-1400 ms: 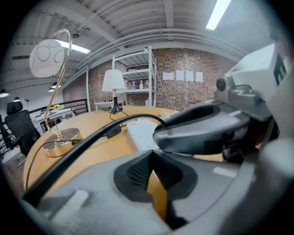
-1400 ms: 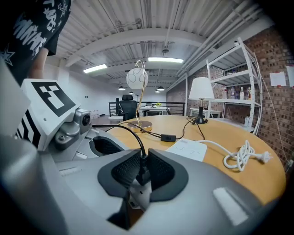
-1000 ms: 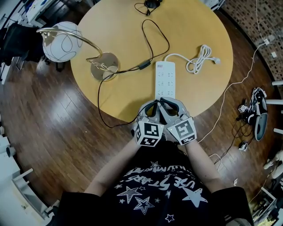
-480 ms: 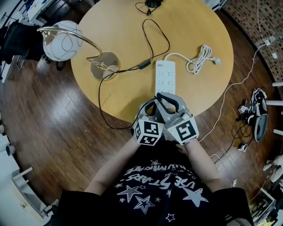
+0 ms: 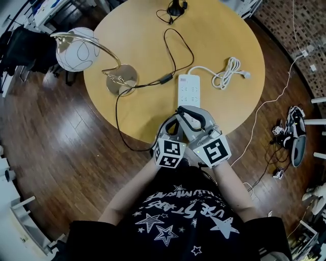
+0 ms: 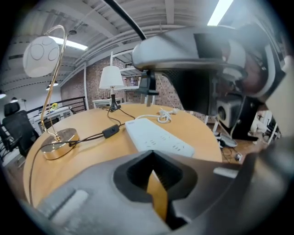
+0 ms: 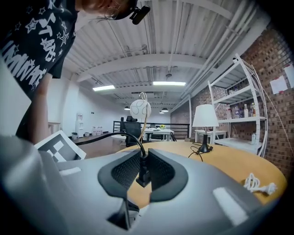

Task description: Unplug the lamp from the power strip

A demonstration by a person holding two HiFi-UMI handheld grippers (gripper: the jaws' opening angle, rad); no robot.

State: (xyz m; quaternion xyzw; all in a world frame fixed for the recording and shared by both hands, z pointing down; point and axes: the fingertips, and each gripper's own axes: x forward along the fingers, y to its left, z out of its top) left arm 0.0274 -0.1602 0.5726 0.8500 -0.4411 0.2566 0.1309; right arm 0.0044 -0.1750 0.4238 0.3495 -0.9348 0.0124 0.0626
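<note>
The gold lamp (image 5: pixel 76 55) with a white globe stands at the table's left, its base (image 5: pixel 121 81) near the edge. Its black cable (image 5: pixel 122 127) loops off the table and back up to my right gripper (image 5: pixel 191 114). That gripper is shut on the cable's black plug (image 7: pixel 143 173) and holds it above the near end of the white power strip (image 5: pixel 188 90). My left gripper (image 5: pixel 172 125) sits just left of it, jaws nearly together on nothing, with the strip (image 6: pixel 158 137) lying ahead of it. No plug shows in the strip's sockets.
The round wooden table (image 5: pixel 142 30) carries the strip's coiled white cord (image 5: pixel 226 74), the cable's inline switch (image 5: pixel 165 78) and a small black-footed lamp (image 5: pixel 175 7) at the far edge. Wooden floor surrounds it, with cables and shoes (image 5: pixel 295 137) to the right.
My right gripper has lifted up and back from the strip's near end with the plug in it, and the cable now arcs above the strip. The left gripper stays beside it.
</note>
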